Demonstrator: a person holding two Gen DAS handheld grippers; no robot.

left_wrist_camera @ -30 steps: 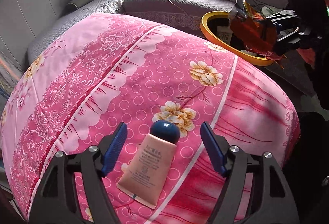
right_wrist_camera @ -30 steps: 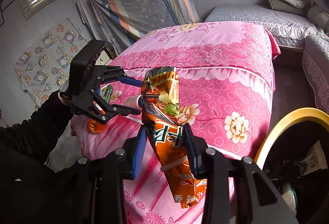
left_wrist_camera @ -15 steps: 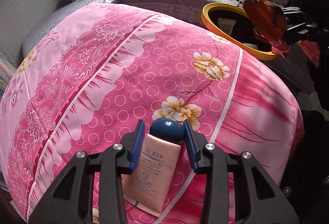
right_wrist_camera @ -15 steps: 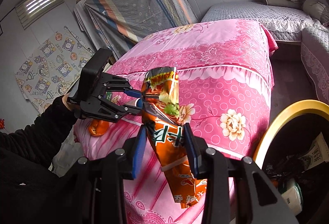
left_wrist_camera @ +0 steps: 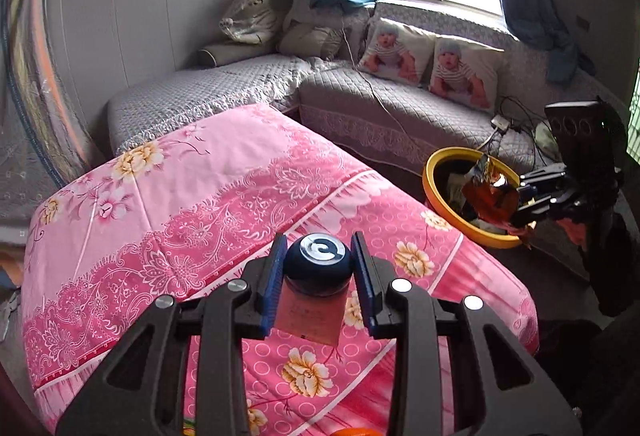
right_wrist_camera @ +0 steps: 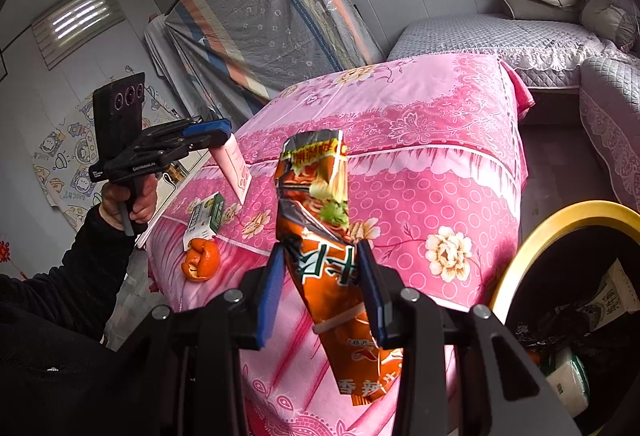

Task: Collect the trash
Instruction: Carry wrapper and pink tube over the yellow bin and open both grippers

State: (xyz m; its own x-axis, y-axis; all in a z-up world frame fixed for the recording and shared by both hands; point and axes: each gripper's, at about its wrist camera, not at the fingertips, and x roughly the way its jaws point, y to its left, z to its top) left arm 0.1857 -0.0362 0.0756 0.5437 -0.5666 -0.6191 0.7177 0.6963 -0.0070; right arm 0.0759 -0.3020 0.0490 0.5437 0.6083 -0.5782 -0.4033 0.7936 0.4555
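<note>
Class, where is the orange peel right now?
In the right wrist view, the orange peel lies on the pink bedspread at lower left, touching the small green carton.

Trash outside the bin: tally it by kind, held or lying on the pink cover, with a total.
Pink cosmetic tube, in the left tool: 1
Orange noodle wrapper, in the right tool: 1
Small green-and-white carton, on the cover: 1
Orange peel, on the cover: 1
Total: 4
</note>
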